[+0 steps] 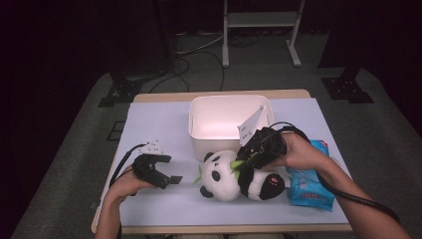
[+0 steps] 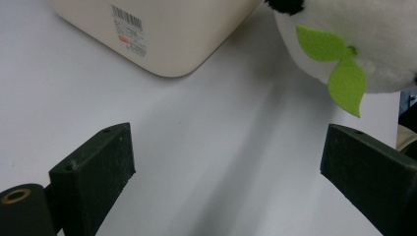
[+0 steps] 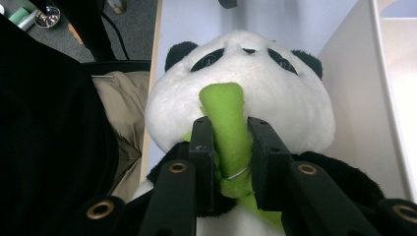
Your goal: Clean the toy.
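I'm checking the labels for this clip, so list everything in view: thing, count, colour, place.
Panda toy: one, black and white, lying on the mat in front of the bin.
Bamboo stalk: one, green, on the panda's front, clamped between the right gripper's jaws.
Leaves: two, green felt, by the panda's head.
Bin: one, cream, at the middle of the table behind the panda.
Wipes pack: one, blue, on the mat right of the panda.
Mat: one, pale lilac, covering the table.
Table: one, light wood, edge showing around the mat.
Left gripper: one, black, open above the mat left of the panda.
Right gripper: one, black, shut on the bamboo stalk.
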Demonstrator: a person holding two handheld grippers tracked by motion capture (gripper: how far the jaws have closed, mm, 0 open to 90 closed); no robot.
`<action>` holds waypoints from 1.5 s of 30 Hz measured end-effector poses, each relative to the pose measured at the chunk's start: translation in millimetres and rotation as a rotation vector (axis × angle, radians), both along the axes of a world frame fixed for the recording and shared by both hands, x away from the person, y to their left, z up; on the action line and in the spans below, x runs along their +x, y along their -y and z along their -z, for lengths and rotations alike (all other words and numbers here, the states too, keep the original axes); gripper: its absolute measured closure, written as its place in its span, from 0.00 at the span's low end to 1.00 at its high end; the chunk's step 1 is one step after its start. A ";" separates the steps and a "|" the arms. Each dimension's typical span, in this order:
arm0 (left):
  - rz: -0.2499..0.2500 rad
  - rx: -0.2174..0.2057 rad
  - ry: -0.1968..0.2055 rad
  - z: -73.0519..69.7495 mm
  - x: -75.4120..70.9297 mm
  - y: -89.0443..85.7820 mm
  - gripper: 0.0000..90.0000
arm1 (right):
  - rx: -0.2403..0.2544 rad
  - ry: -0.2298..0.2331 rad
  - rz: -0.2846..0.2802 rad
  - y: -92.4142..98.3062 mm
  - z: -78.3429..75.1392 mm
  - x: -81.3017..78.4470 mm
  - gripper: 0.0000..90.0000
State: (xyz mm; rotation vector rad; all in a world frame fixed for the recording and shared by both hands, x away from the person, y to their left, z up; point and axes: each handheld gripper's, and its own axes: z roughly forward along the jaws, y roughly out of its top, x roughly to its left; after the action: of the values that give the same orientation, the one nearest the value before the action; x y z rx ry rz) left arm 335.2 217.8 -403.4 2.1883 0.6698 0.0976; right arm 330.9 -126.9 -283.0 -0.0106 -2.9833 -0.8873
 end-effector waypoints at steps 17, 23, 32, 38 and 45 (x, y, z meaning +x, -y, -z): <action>0.000 -0.017 0.000 -2.4 1.3 -1.3 0.06 | 0.004 0.068 0.002 -1.5 -46.7 -6.3 0.82; -0.001 -0.018 -0.004 -2.0 2.9 -3.3 0.06 | 0.012 0.106 0.005 -2.2 -72.2 -5.9 0.82; -0.016 -0.036 -0.003 -2.5 4.7 -7.8 0.06 | 0.021 0.142 0.022 -3.6 -98.3 0.0 0.82; -0.013 -0.040 -0.002 -2.6 5.8 -7.4 0.06 | 0.031 0.143 0.034 -1.7 -105.5 7.4 0.82; -0.013 -0.047 0.006 -5.0 7.2 -6.9 0.06 | 0.048 0.143 0.047 -2.7 -106.0 11.3 0.82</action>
State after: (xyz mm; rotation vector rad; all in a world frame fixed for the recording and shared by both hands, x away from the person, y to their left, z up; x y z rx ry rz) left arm 342.4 224.8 -398.3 2.1378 0.6766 0.0949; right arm 342.2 -124.1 -177.0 -0.0167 -3.1039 -1.0052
